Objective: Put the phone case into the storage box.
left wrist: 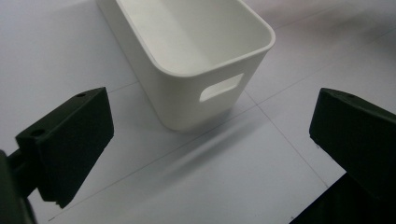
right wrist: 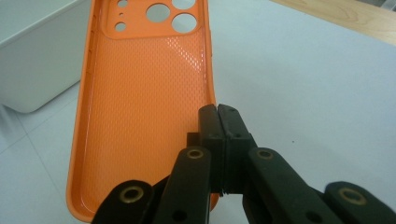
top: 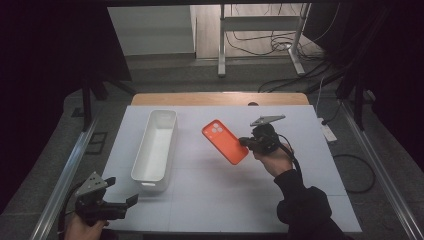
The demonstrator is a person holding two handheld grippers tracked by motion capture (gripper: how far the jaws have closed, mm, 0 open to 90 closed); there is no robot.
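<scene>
The right tool is gripping the side edge of an orange phone case, jaws clenched on its rim, holding it just to the right of the white bin on the surface. The left tool is hovering released, jaws spread wide, near the bin's closest end and pointing at its handle slot.

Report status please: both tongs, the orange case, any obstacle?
Right tongs shut on orange phone case edge. Left tongs open, near white bin. Nothing between case and bin.
</scene>
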